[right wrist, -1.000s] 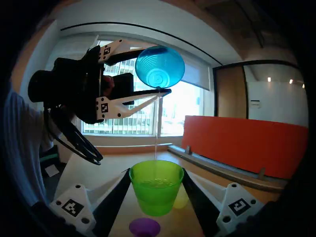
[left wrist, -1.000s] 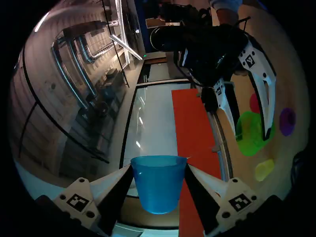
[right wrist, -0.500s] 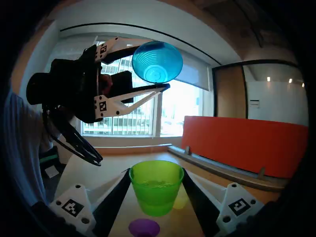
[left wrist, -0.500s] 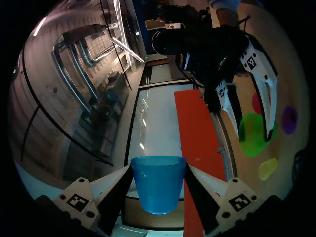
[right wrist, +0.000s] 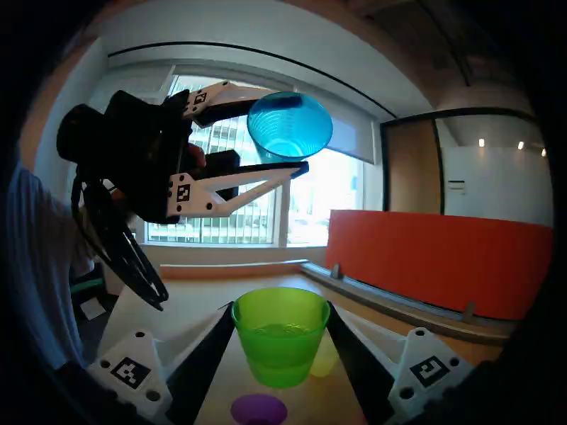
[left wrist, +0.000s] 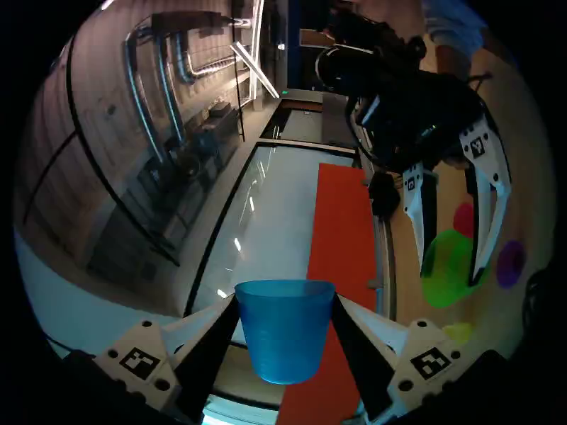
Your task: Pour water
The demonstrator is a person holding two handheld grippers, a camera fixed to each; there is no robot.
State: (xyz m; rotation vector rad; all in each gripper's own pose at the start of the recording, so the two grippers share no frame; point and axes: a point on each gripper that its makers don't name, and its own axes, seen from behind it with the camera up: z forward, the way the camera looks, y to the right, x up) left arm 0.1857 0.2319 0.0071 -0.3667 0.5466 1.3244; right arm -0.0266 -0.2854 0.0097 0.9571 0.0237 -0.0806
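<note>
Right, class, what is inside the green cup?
Water lies in the green cup, its surface showing through the clear wall a little below the rim. The cup's floor is hidden behind the tinted wall.

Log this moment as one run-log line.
left claw: shut on blue translucent plastic cup, tipped, raised | right claw: shut on green translucent plastic cup, water inside | flow: none

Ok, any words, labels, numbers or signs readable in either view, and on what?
No readable words or numbers anywhere.
On the left claw, markers: black-and-white square patterns, no text.
On the right claw, markers: the same.
On the wall, white sheet: too small to read.
On the blue cup and green cup: no print seen.
</note>
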